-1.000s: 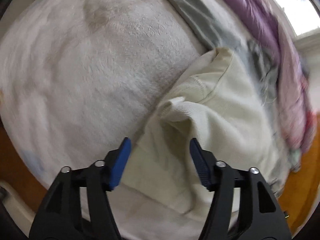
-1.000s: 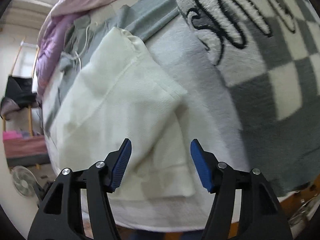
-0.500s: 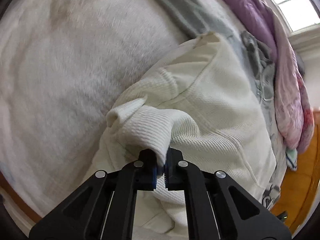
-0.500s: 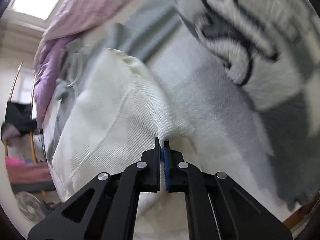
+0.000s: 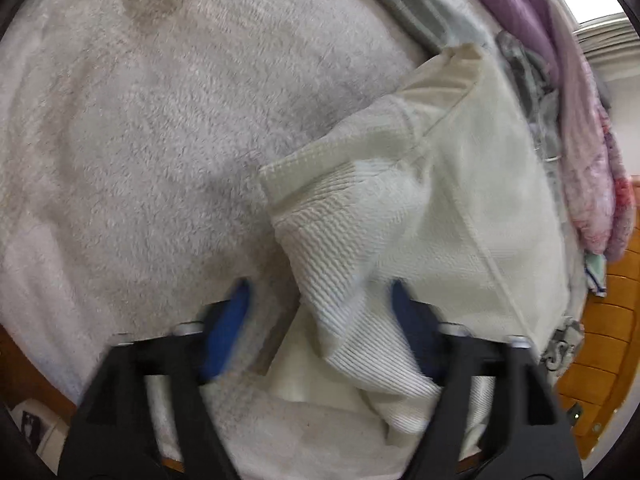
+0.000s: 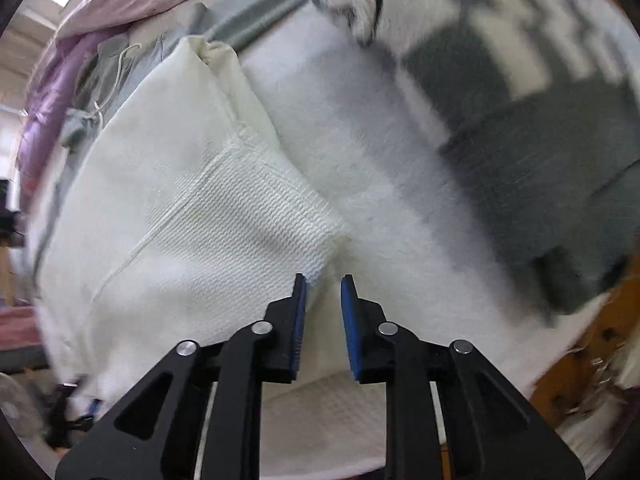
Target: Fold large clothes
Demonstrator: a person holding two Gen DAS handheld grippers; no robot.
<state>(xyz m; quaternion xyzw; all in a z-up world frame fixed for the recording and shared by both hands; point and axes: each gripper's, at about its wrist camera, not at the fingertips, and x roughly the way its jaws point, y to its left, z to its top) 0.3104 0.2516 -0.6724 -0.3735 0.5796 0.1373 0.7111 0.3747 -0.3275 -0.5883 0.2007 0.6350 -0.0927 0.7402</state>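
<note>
The cream sweater [image 5: 460, 200] lay partly folded on the white fleece blanket [image 5: 160, 140]. Left gripper [image 5: 320, 320] — jaws spread wide, a sleeve fold lying loose between them. Right gripper [image 6: 323, 308] — jaws slightly parted at the sweater's corner, pinching nothing.

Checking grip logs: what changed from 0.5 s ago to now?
Both let go. The left gripper opened wide, its cream sweater fold slumped between the fingers; the right gripper opened slightly, releasing the corner. The sweater stays on the white fleece blanket.
</note>
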